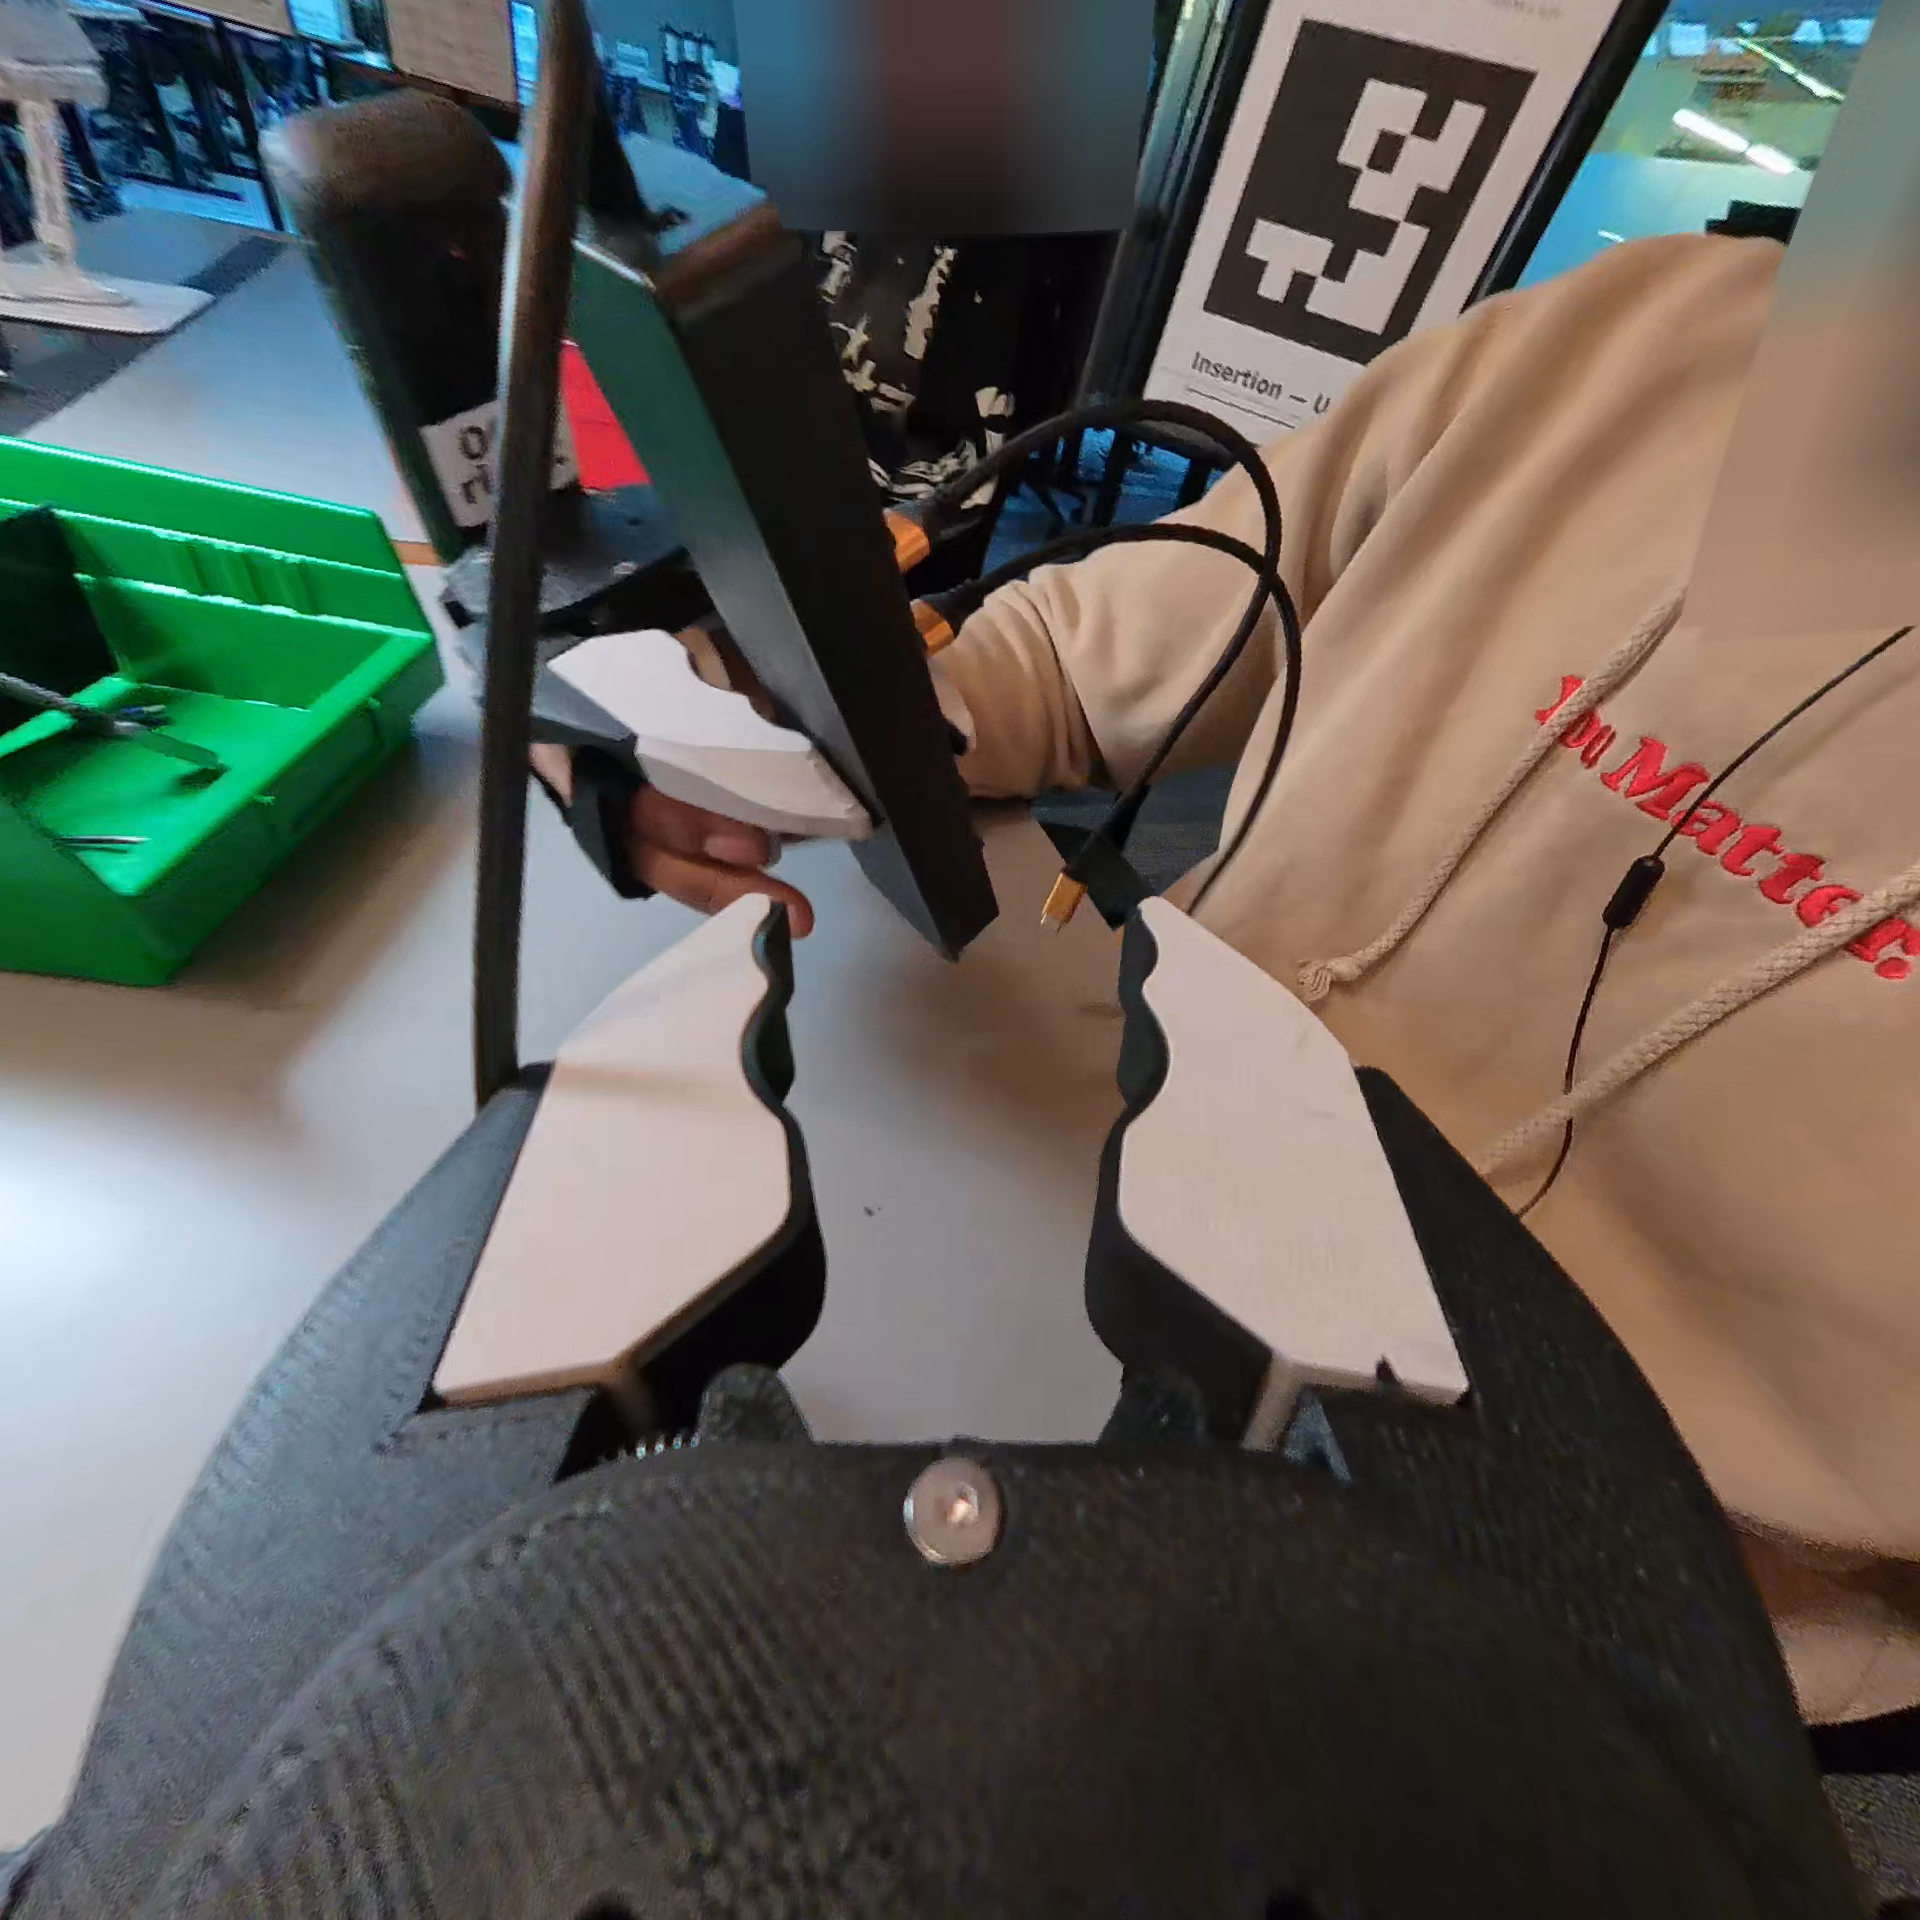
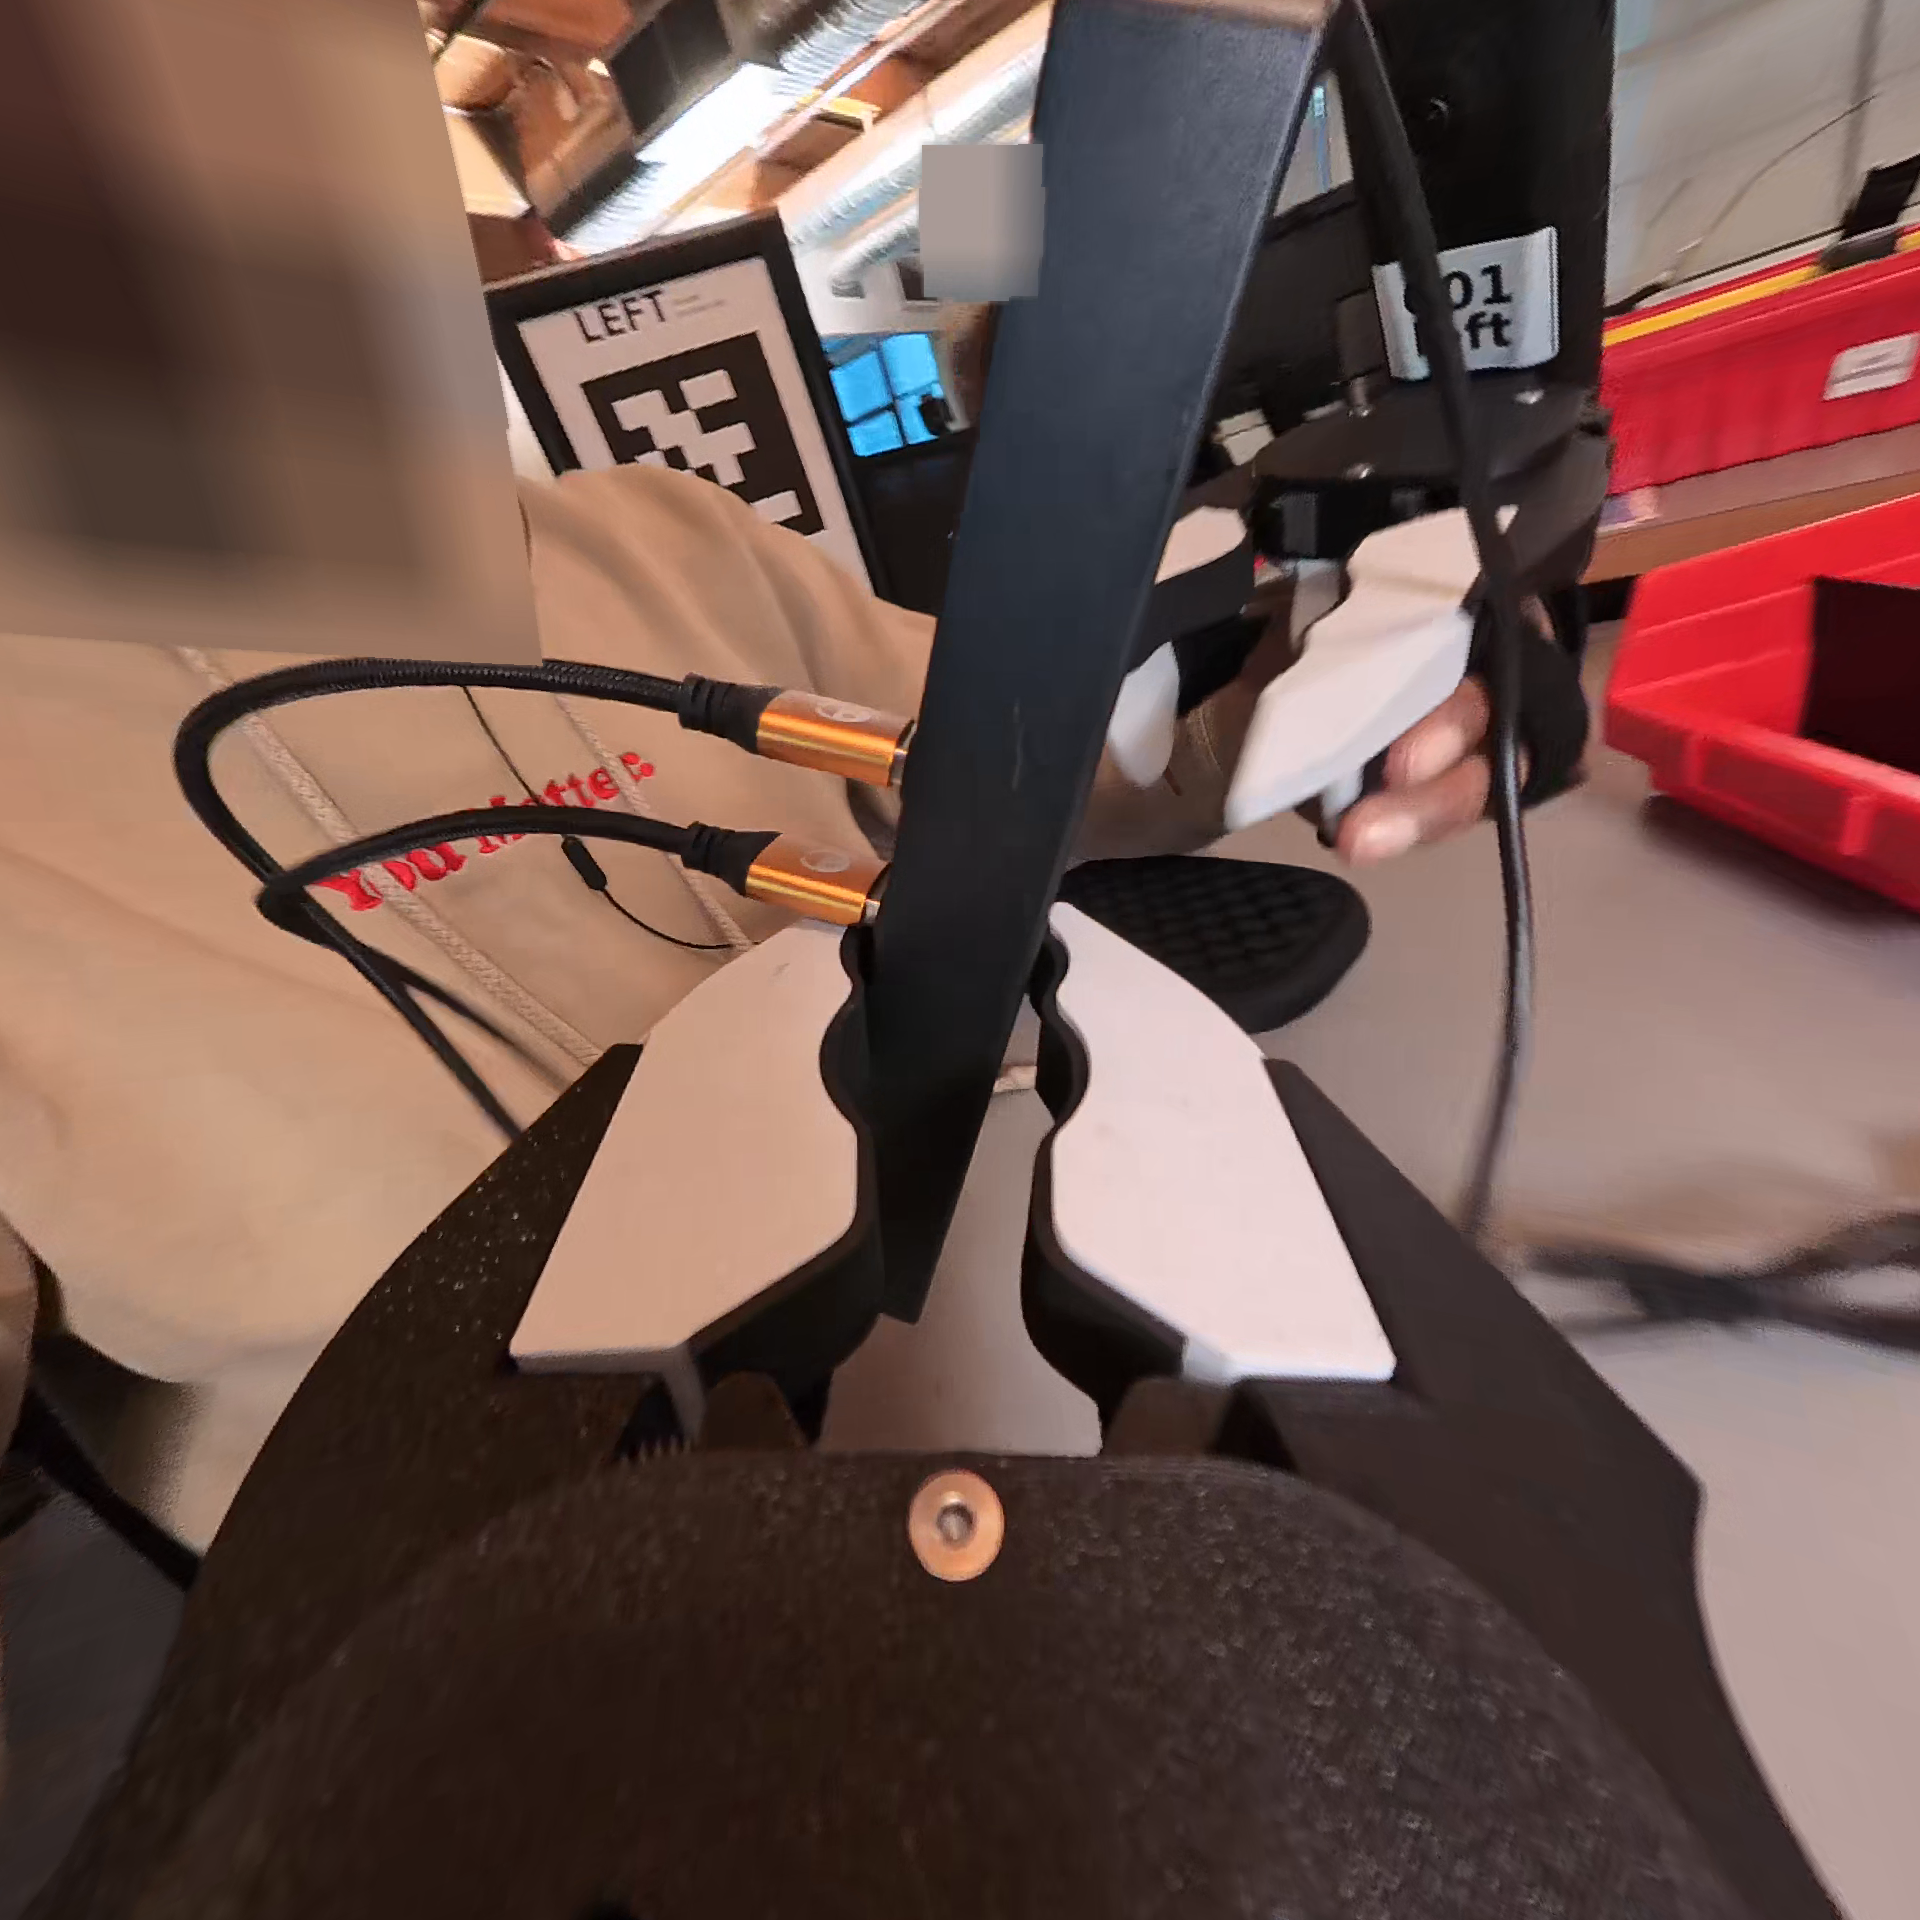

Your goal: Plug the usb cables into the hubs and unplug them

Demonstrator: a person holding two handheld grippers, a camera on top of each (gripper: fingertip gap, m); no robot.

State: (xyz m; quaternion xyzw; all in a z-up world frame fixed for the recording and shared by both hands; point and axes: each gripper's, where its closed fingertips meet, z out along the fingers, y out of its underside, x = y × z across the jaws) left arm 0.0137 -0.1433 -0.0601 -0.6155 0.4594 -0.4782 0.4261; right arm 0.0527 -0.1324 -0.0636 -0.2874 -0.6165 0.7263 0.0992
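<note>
My right gripper (image 2: pixel 951 966) is shut on the lower end of a long black USB hub (image 2: pixel 1049 582) and holds it upright above the table. Two black cables with orange plugs (image 2: pixel 826 740) (image 2: pixel 812 885) are plugged into the hub's left side. In the left wrist view the hub (image 1: pixel 790 582) stands ahead, with the right gripper's white finger (image 1: pixel 717 727) against it. My left gripper (image 1: pixel 956 925) is open and empty. A loose gold-tipped cable end (image 1: pixel 1062 902) hangs just beside its right fingertip. The left gripper also shows in the right wrist view (image 2: pixel 1216 790).
A green bin (image 1: pixel 208 665) sits on the grey table at the left. Red bins (image 2: pixel 1766 707) stand at the right. A person in a beige hoodie (image 1: pixel 1507 831) is close behind the hub. The hub's own black cable (image 2: pixel 1501 727) hangs down. Marker boards (image 1: pixel 1361 187) stand behind.
</note>
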